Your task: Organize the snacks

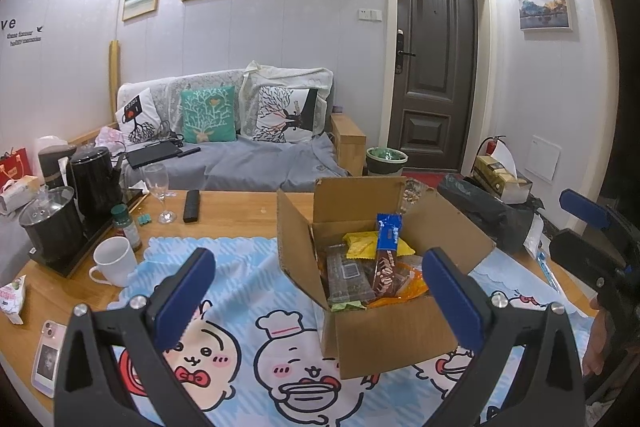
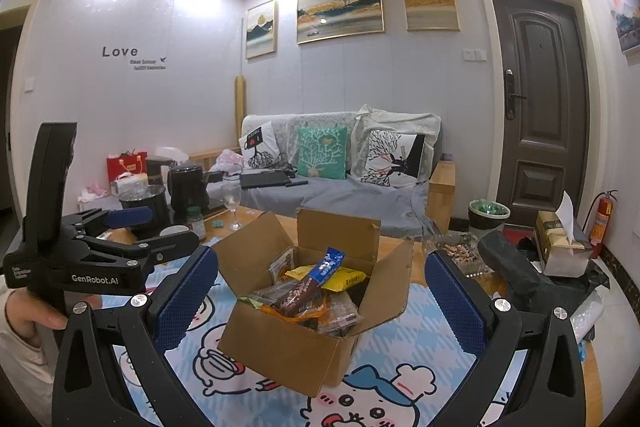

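Observation:
An open cardboard box (image 1: 390, 337) (image 2: 292, 345) stands on a blue cartoon cloth (image 1: 240, 359) (image 2: 432, 367). Inside lie several snack packs: a blue-and-brown wafer bar (image 1: 387, 259) (image 2: 316, 281) on top, a yellow packet (image 1: 366, 245) (image 2: 342, 277), a dark packet (image 1: 348, 277) and orange wrappers. My left gripper (image 1: 320, 301) is open, held above the cloth just in front of the box, holding nothing. My right gripper (image 2: 322, 301) is open too, hanging over the box's near side, empty. One more small snack bag (image 1: 12, 297) lies at the table's left edge.
At the left stand a white mug (image 1: 114, 261), a spice jar (image 1: 126, 227), a wine glass (image 1: 158, 187), kettles on a tray (image 1: 76, 195), a remote (image 1: 191, 205) and a phone (image 1: 46, 357). A black bag (image 2: 524, 275) and tissue box (image 2: 560, 239) sit at the right. A sofa is behind.

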A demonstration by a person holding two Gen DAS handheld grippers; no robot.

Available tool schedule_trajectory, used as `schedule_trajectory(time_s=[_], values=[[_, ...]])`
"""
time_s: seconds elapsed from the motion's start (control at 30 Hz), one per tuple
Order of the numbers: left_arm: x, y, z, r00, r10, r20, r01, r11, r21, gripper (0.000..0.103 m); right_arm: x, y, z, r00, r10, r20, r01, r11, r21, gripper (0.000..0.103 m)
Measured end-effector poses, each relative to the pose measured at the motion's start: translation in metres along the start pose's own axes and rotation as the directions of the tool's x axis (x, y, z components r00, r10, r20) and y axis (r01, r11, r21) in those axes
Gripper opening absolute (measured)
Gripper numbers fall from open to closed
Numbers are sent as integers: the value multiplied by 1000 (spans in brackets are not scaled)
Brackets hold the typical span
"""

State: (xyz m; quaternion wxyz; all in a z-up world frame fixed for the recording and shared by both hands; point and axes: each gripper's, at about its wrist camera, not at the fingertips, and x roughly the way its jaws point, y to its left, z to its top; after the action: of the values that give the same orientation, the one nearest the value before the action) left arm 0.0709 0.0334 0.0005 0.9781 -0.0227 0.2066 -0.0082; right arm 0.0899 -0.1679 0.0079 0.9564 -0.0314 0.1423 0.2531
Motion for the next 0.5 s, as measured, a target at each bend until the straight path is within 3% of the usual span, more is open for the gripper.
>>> schedule_trajectory(time_s=[0.5], values=[[0, -2, 0, 1000, -9, -1, 9, 1000, 2, 103, -1, 6, -1, 1000, -6, 3, 6, 1000, 8, 103]])
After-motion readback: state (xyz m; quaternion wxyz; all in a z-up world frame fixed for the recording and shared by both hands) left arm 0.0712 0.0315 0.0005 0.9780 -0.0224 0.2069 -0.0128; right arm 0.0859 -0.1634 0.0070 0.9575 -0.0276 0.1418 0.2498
